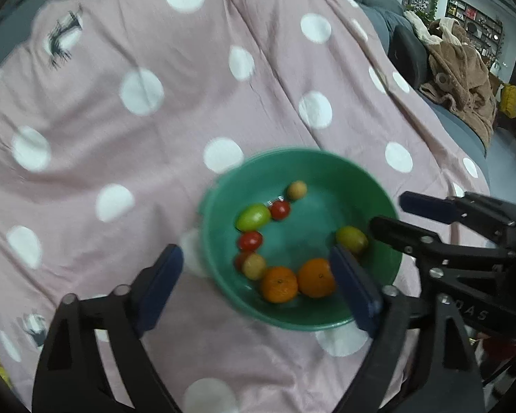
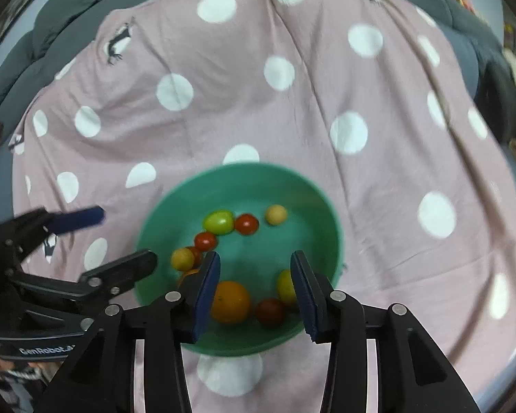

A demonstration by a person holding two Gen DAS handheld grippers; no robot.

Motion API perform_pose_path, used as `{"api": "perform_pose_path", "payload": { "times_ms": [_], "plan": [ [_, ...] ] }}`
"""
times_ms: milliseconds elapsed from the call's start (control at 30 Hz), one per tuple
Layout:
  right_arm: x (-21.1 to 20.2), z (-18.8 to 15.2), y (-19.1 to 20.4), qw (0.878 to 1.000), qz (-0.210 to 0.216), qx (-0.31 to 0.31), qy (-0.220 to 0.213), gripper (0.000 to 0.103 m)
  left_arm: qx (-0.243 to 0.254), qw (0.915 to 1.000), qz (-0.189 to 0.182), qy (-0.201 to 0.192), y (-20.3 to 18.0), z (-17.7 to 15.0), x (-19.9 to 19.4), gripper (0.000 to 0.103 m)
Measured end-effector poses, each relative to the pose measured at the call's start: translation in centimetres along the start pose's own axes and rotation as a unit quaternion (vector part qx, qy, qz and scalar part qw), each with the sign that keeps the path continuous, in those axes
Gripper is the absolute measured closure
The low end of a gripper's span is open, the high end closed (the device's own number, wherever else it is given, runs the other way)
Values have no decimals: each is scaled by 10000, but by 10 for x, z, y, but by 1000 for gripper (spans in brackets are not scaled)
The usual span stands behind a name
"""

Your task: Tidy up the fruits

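A green bowl (image 1: 361,186) sits on a pink polka-dot cloth; it also shows in the right wrist view (image 2: 244,179). It holds two oranges (image 1: 279,284), several red, green and yellow cherry tomatoes (image 1: 253,216) and a small tan fruit (image 1: 296,190). My left gripper (image 1: 254,272) is open and empty, its fingers astride the bowl's left half. My right gripper (image 2: 254,268) is open and empty above the bowl's near side, over an orange (image 2: 231,302) and a red tomato (image 2: 271,311). The right gripper also appears in the left wrist view (image 1: 392,213) at the bowl's right rim.
The pink cloth (image 1: 154,144) with white dots covers a grey sofa. A brown blanket (image 1: 461,69) lies at the right on the sofa. Shelves stand in the far background.
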State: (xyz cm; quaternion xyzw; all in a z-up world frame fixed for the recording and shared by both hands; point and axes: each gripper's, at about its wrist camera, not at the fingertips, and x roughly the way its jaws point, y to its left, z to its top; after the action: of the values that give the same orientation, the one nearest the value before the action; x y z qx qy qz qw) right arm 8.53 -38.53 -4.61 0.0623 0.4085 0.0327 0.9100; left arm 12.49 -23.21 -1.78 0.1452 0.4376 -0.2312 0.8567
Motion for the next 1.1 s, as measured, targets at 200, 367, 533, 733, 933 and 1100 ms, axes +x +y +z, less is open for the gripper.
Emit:
{"api": "perform_pose_path", "payload": {
  "times_ms": [200,367,533,733,933,1100],
  "plan": [
    [-48,29,14,9995,53,-268,125,52,-182,9996,178,-158,12,23,-59,1],
    [-74,49,29,9976,-58,-582,380,51,-438,9981,405,-140,20,43,-90,1],
    [-89,65,41,9952,-155,-844,469,51,-491,9969,540,-307,25,58,-119,1],
    [-101,78,52,9941,-244,-972,406,51,-507,9964,640,-231,24,66,-131,1],
    [-106,79,60,9937,-186,-1068,289,51,-518,9963,663,-190,23,67,-131,1],
    [-105,78,61,9939,-140,-1052,289,51,-472,9962,707,-167,22,66,-131,1]
  ]
}}
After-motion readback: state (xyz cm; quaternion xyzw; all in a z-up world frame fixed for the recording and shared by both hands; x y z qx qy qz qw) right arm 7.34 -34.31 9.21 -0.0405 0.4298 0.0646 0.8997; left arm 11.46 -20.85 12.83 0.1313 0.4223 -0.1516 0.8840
